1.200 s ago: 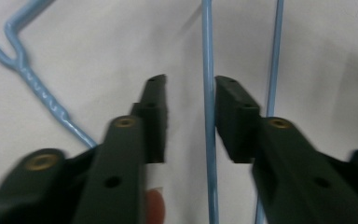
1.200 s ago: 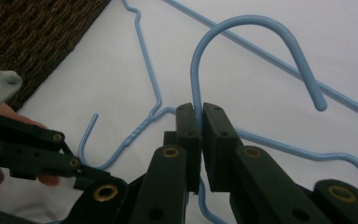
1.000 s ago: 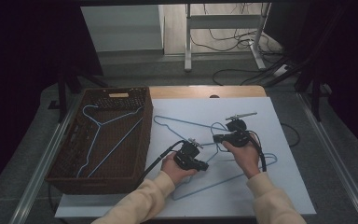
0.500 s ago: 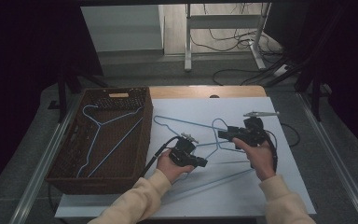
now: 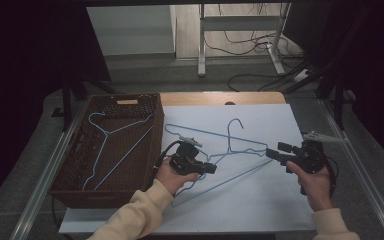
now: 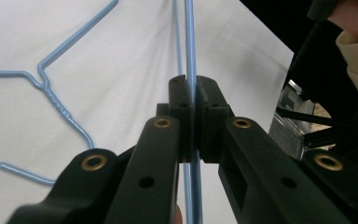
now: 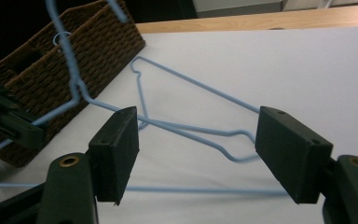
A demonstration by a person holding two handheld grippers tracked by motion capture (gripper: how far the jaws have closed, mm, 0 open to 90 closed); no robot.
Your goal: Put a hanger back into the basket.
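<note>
While the thin light-blue wire hanger [image 5: 230, 155] hangs lifted over the white table sheet [image 5: 280, 210], clamped on its lower wire by the left gripper [image 5: 211, 169], carry it level toward the brown wicker basket [image 5: 67, 175] at nine o'clock, where another blue hanger [image 5: 111, 150] lies. The right gripper [image 5: 272, 152], at three o'clock, has just spread its jaws wide and holds nothing; keep it clear of the wire.

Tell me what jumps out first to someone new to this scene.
The blue wire hanger stands out, lifted over the white sheet at mid-table, its wire clamped in the shut left gripper. The right gripper, jaws just opened wide with nothing between them, hangs at the hanger's right end. At the left sits a brown wicker basket with another hanger inside.
</note>
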